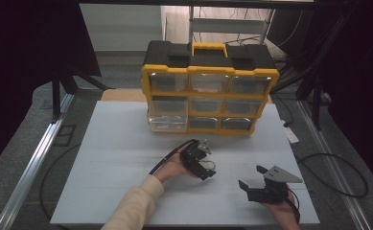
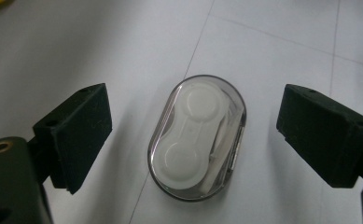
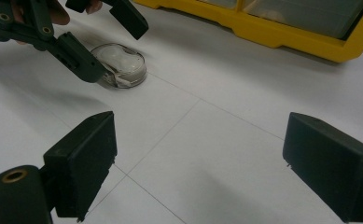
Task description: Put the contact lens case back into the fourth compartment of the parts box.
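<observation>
A small clear oval case [image 2: 197,137] with a white two-cup insert lies flat on the white table. My left gripper [image 2: 200,135] is open just over it, one jaw on each side, neither touching it. In the high view this gripper [image 1: 207,162] is at the table's middle, over the case [image 1: 210,166]. My right gripper [image 1: 252,176] stands open near the front right, with nothing between its jaws [image 3: 198,163]. From there the case [image 3: 123,65] shows at upper left, between the left gripper's fingers [image 3: 83,58].
A yellow and black organizer [image 1: 208,91] with clear drawers stands at the back of the white table [image 1: 117,158]. Its lower left drawer [image 1: 167,120] seems to stick out slightly. Its yellow base [image 3: 282,32] runs across the top of the right gripper view.
</observation>
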The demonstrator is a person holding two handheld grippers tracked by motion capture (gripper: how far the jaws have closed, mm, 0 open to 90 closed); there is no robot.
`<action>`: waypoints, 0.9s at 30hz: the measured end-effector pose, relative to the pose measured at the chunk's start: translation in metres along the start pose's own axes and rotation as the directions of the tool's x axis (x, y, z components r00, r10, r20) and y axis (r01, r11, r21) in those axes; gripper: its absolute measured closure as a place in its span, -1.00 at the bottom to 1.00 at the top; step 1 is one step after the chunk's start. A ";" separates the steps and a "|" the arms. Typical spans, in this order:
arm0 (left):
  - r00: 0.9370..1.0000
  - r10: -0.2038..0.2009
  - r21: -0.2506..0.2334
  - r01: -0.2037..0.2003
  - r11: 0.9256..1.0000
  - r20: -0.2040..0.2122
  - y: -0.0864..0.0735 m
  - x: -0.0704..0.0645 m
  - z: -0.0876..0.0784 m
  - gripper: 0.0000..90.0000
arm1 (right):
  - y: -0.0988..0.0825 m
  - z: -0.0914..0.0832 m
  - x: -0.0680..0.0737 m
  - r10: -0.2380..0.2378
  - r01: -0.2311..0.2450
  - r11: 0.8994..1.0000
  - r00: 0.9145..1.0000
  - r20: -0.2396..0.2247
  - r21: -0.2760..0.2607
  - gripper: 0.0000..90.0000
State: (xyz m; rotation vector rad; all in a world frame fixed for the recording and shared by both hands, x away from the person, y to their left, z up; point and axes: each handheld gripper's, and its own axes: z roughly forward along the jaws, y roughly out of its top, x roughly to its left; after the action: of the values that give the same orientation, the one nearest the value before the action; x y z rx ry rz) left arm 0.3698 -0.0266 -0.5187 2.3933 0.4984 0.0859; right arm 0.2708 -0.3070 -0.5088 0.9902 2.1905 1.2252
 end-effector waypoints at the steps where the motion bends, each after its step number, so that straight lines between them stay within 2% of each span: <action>1: 1.000 0.000 0.002 0.000 1.000 0.001 0.000 0.000 0.000 -0.76 | 0.000 0.000 0.000 0.000 0.000 1.000 1.000 0.000 0.000 -0.77; 7: 1.000 -0.004 0.011 0.004 1.000 0.002 -0.001 0.002 0.005 -0.76 | 0.000 0.000 0.000 0.000 0.000 1.000 1.000 0.000 0.000 -0.77; 19: 1.000 0.020 0.034 -0.020 0.999 -0.003 -0.002 0.000 0.010 -0.70 | 0.000 0.000 0.000 0.001 -0.001 1.000 1.000 0.002 0.005 -0.77; 22: 1.000 0.025 0.036 -0.024 0.999 -0.014 -0.002 0.000 0.010 -0.63 | 0.000 0.000 0.000 0.000 0.000 1.000 1.000 0.003 0.006 -0.77; 27: 0.999 0.033 0.033 -0.032 0.999 -0.029 -0.002 0.000 0.008 -0.40 | 0.000 0.000 0.000 0.002 -0.002 1.000 1.000 0.004 0.002 -0.77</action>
State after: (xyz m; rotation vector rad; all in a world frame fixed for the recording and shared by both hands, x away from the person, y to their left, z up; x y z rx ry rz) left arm 0.3706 -0.0298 -0.5259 2.4350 0.4779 0.1290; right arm 0.2711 -0.3073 -0.5090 0.9947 2.1888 1.2214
